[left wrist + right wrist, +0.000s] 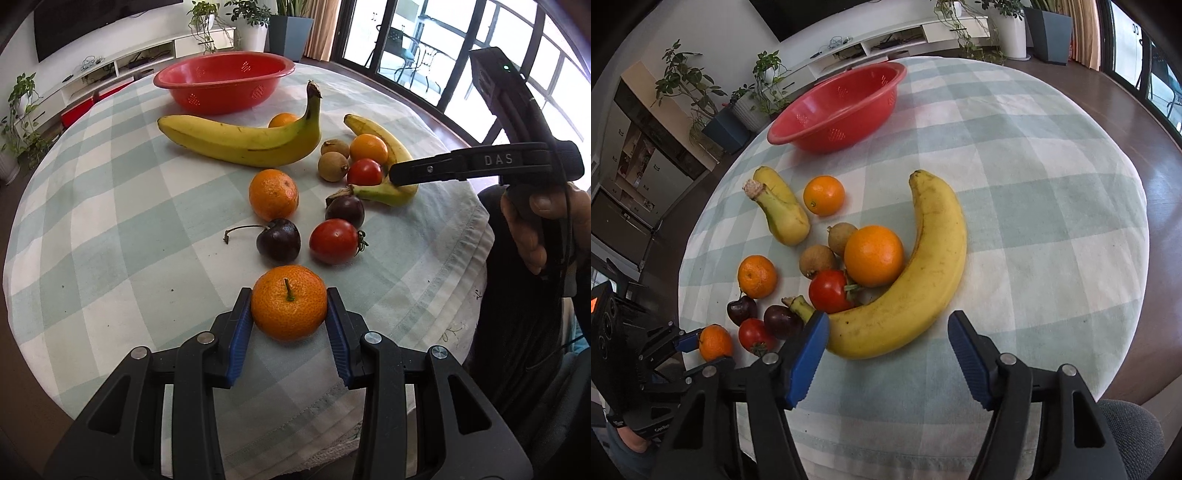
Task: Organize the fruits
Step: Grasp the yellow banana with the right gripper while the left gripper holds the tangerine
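In the left wrist view my left gripper [289, 295] is shut on a mandarin [289, 314], its blue pads pressing both sides of it near the table's front edge. The right wrist view shows the same mandarin [715, 341] in the left gripper [698, 341]. My right gripper [886, 325] is open and straddles the lower end of a curved banana [923, 277]; the left pad is close to the banana and the right pad stands apart from it. An empty red basket [221, 79] sits at the far side of the table.
Loose on the checked cloth [110, 221] lie a second banana [240, 142], more mandarins [273, 194], two tomatoes [334, 240], dark cherries [279, 240] and brown round fruits [333, 166]. A person's hand [535, 229] holds the right gripper. The table edge curves close at the front.
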`<state>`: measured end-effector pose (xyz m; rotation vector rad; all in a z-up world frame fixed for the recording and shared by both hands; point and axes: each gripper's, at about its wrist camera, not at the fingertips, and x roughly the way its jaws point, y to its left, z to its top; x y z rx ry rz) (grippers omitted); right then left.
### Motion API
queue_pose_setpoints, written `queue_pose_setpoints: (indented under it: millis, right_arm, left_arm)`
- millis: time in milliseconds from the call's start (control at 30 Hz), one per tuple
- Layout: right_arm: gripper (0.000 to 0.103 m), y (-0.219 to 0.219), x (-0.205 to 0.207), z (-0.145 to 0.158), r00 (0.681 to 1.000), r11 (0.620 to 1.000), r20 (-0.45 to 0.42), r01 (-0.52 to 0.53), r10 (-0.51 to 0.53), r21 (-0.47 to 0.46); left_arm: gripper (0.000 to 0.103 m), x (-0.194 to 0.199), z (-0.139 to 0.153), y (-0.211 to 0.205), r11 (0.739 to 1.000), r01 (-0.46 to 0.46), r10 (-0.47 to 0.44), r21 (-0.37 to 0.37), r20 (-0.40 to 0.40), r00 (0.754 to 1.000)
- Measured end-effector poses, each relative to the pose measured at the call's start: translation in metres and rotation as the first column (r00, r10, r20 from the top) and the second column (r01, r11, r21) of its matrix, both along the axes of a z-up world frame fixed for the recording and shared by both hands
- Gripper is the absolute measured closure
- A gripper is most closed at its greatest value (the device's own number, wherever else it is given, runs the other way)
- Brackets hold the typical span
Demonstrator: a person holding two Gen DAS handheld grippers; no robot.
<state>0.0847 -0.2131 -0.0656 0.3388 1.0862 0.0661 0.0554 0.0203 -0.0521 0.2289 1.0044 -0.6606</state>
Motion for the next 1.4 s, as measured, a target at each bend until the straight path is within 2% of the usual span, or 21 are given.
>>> queue_pose_setpoints:
  millis: [100,267,367,500,667,867,967,1233,1400]
  right_arm:
    - [0.033,0.001,0.009,0.000,1.000,1.000,-0.024,-0.007,0.006,-0.029]
    - [0.033,0.005,0.016,0.002,0.995,0.991,-0.051,-0.090,0.085,-0.101]
    - [0.033,0.006,0.019,0.010,0.989,0.973,-0.073,-0.137,0.125,-0.185]
    - [0.035,-0.002,0.023,0.017,0.987,0.949,-0.105,-0.147,0.122,-0.279]
    - [0.036,-0.014,0.031,0.017,0.987,0.961,-0.130,-0.120,0.090,-0.250]
    - [0.038,-0.006,0.046,0.000,0.981,0.946,-0.166,-0.146,0.101,-0.291]
    - [0.048,-0.002,0.045,0.000,0.978,0.942,-0.166,-0.168,0.123,-0.290]
    - [0.050,0.005,0.046,-0.003,0.978,0.927,-0.154,-0.188,0.144,-0.325]
    - [0.064,-0.010,0.046,-0.002,0.982,0.946,-0.135,-0.167,0.134,-0.278]
  left_arm:
    - [0.067,-0.002,-0.001,-0.001,1.000,0.003,-0.003,-0.009,0.006,1.000]
    - [0.067,-0.003,0.001,0.004,0.999,-0.004,0.005,-0.034,0.004,1.000]
    - [0.067,-0.002,0.002,0.006,0.999,-0.008,0.008,-0.047,0.005,1.000]
    - [0.067,-0.003,0.003,0.007,0.999,-0.004,0.004,-0.055,0.006,1.000]
    - [0.067,-0.003,0.000,0.005,0.999,-0.007,0.007,-0.041,0.001,1.000]
    - [0.067,-0.002,-0.001,0.003,1.000,-0.010,0.010,-0.026,0.007,1.000]
    - [0.067,-0.001,-0.002,0.005,0.999,-0.017,0.017,-0.029,0.002,1.000]
    - [0.067,0.004,-0.007,0.003,0.999,-0.034,0.034,-0.013,-0.003,0.999]
    - [0.067,0.005,-0.008,0.003,0.999,-0.044,0.045,-0.009,0.003,0.999]
